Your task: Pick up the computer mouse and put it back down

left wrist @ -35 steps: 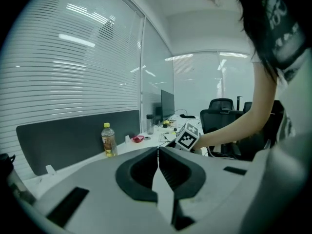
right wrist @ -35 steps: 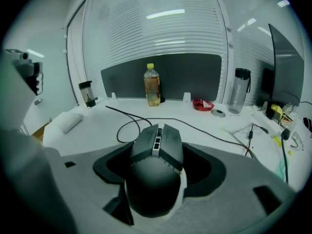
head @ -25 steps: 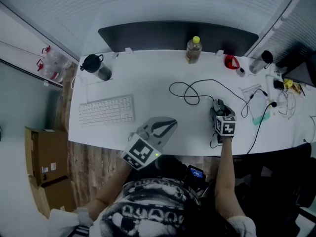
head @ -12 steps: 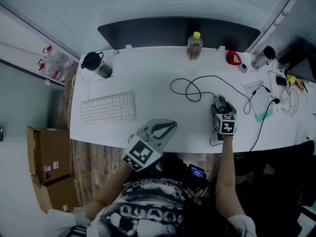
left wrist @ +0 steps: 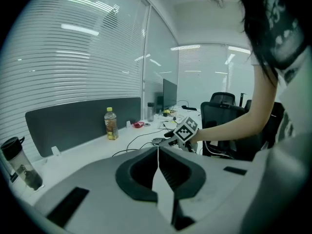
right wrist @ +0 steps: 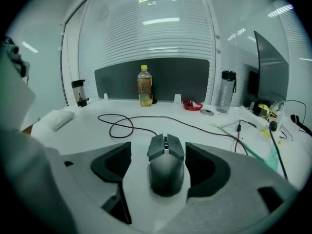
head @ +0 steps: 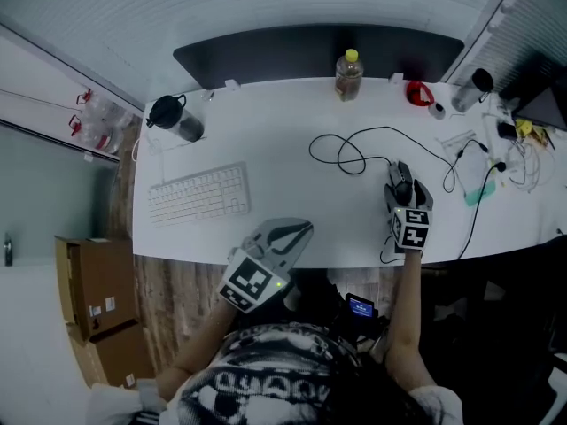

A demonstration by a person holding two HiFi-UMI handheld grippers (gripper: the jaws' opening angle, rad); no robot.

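R gripper [right wrist: 158, 146] jaws just opened, mouse [right wrist: 166, 172] between, untouched

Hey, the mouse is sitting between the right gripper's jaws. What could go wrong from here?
1. The right gripper has just been opening its jaws. The mouse lies between them on the desk with a gap on each side. If the gripper pulls away crooked, a jaw may knock the mouse askew.
2. The cable loops loosely just beyond the jaws, so a forward sweep could snag it and drag the mouse.
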